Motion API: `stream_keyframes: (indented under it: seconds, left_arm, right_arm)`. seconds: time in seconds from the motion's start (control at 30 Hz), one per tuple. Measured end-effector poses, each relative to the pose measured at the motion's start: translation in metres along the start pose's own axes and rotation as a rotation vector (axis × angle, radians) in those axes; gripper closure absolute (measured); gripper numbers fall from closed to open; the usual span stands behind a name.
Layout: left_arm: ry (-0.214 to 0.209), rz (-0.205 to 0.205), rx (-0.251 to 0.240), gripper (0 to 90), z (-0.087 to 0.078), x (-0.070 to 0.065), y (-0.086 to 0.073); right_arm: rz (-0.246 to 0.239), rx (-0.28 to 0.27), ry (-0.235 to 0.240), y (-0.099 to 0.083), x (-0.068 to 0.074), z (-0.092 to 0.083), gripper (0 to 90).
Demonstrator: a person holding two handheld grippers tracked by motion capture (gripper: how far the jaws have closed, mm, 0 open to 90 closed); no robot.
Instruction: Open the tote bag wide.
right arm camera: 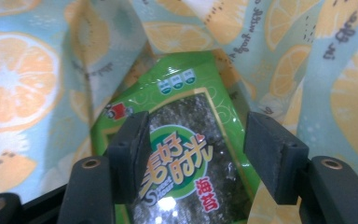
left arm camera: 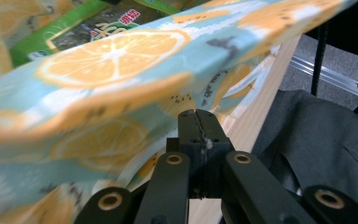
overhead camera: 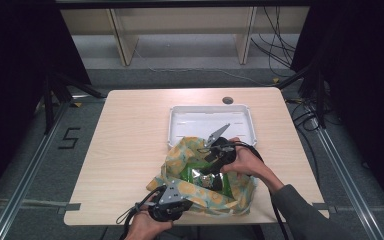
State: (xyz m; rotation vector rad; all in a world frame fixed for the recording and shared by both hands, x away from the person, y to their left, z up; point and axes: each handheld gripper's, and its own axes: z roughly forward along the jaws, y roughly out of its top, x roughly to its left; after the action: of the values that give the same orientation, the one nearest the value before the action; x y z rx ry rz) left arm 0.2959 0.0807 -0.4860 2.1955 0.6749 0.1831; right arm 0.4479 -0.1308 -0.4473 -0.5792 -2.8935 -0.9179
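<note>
Near the front edge of the table, a fabric bag printed with orange slices is sitting open, and a green seaweed snack packet is lying inside it, label facing up. Right gripper is reaching down into the bag mouth from above; in the right gripper view its two black jaws are standing wide apart over the packet, pads on either side of the label, whether they are touching it cannot be told. Left gripper is sitting at the bag's near left edge; in the left gripper view its jaws are pressed fully together right under the bag's printed rim, and a bit of fabric looks pinched between the tips, though that is hard to confirm. Bag cloth is draping over and around the left gripper. Behind the bag, touching or just beside it, a white tray is resting on the table. Person's dark sleeve is coming in from the bottom right
</note>
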Motion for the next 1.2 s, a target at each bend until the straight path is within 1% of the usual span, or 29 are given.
stream_keyframes:
  seconds: [0.07,0.1,0.13,0.17,0.2,0.27,0.3,0.33,0.37,0.43,0.47,0.5,0.53,0.57,0.6,0.63,0.67,0.7,0.77,0.83,0.93,0.97,1.0,1.03,1.07,1.1,1.13,1.17,1.2]
  left_arm:
    - [0.001,0.004,0.007,89.5,0.01,0.001,0.001]
    - [0.001,-0.008,0.003,89.5,0.014,0.0,0.002]
    - [-0.003,0.031,0.023,89.6,0.015,0.002,0.003]
    - [-0.002,0.006,0.023,89.6,0.018,0.0,0.003]
    - [-0.002,0.006,0.023,89.7,0.018,0.0,0.003]
    - [0.007,0.036,0.019,89.7,0.023,0.003,0.005]
    - [0.008,0.008,0.021,89.7,0.024,0.003,0.006]
    - [0.009,0.027,0.017,89.7,0.025,0.005,0.007]
    - [0.014,0.004,0.019,89.7,0.026,0.006,0.007]
    - [0.003,0.018,0.027,89.6,0.026,0.007,0.008]
    - [0.001,0.026,0.03,89.7,0.028,0.009,0.008]
    - [0.002,0.01,0.029,89.7,0.028,0.008,0.008]
    - [0.002,0.02,0.034,89.7,0.029,0.009,0.009]
    - [0.002,0.02,0.034,89.7,0.029,0.009,0.009]
    - [0.005,-0.002,0.031,89.7,0.03,0.009,0.009]
    - [0.001,-0.003,0.034,89.7,0.031,0.01,0.009]
    - [0.001,-0.003,0.034,89.7,0.031,0.01,0.009]
    - [0.002,0.001,0.034,89.7,0.032,0.011,0.009]
    - [0.01,0.024,0.039,89.6,0.032,0.012,0.01]
    - [0.013,0.005,0.044,89.7,0.034,0.012,0.009]
    - [0.016,0.009,0.049,89.7,0.035,0.015,0.009]
    - [0.023,-0.006,0.046,89.7,0.035,0.015,0.008]
    - [0.025,0.016,0.048,89.7,0.035,0.016,0.009]
    - [0.036,-0.003,0.048,89.7,0.036,0.017,0.009]
    - [0.039,0.016,0.048,89.7,0.036,0.019,0.01]
    - [0.031,-0.017,0.041,89.7,0.036,0.018,0.01]
    - [0.031,-0.017,0.041,89.7,0.036,0.018,0.01]
    - [0.047,0.006,0.045,89.7,0.036,0.02,0.011]
    - [0.046,-0.007,0.046,89.7,0.036,0.019,0.011]
  right_arm:
    - [0.022,0.012,-0.006,0.0,-0.005,0.004,41.3]
    - [0.029,0.019,-0.005,0.0,-0.007,0.005,41.2]
    - [0.035,0.025,-0.002,-0.001,-0.008,0.006,41.2]
    - [0.025,0.028,-0.01,-0.002,-0.011,0.008,41.2]
    - [0.038,0.028,-0.003,-0.002,-0.011,0.01,41.2]
    - [0.037,0.031,0.003,-0.004,-0.014,0.014,41.2]
    - [0.041,0.033,0.005,-0.004,-0.015,0.015,41.3]
    - [0.032,0.046,0.01,-0.005,-0.018,0.016,41.3]
    - [0.057,0.048,0.005,-0.006,-0.017,0.017,41.3]
    - [0.049,0.039,-0.004,-0.006,-0.02,0.018,42.0]
    - [0.033,0.039,0.018,-0.006,-0.022,0.019,42.0]
    - [0.06,0.041,0.0,-0.006,-0.021,0.019,41.8]
    - [0.063,0.038,0.006,-0.006,-0.021,0.02,41.7]
    - [0.056,0.04,0.012,-0.006,-0.022,0.021,41.6]
    - [0.063,0.047,0.009,-0.005,-0.022,0.022,41.6]
    - [0.041,0.037,0.007,-0.004,-0.024,0.025,41.4]
    - [0.041,0.037,0.007,-0.004,-0.024,0.025,41.4]
    - [0.066,0.048,0.01,-0.003,-0.022,0.027,41.3]
    - [0.054,0.046,0.014,-0.003,-0.023,0.028,41.6]
    - [0.049,0.045,0.016,-0.002,-0.024,0.031,41.8]
    - [0.051,0.054,0.021,-0.002,-0.023,0.032,41.8]
    - [0.05,0.054,0.023,-0.002,-0.023,0.032,41.8]
    - [0.057,0.052,0.028,-0.002,-0.023,0.032,41.8]
    - [0.059,0.053,0.029,-0.002,-0.023,0.031,41.9]
    - [0.089,0.06,0.047,-0.002,-0.021,0.031,41.6]
    - [0.086,0.066,0.037,-0.003,-0.021,0.031,41.6]
    - [0.086,0.066,0.037,-0.003,-0.021,0.031,41.6]
    - [0.081,0.061,0.036,-0.003,-0.021,0.032,41.7]
    - [0.068,0.063,0.041,-0.004,-0.022,0.032,41.5]
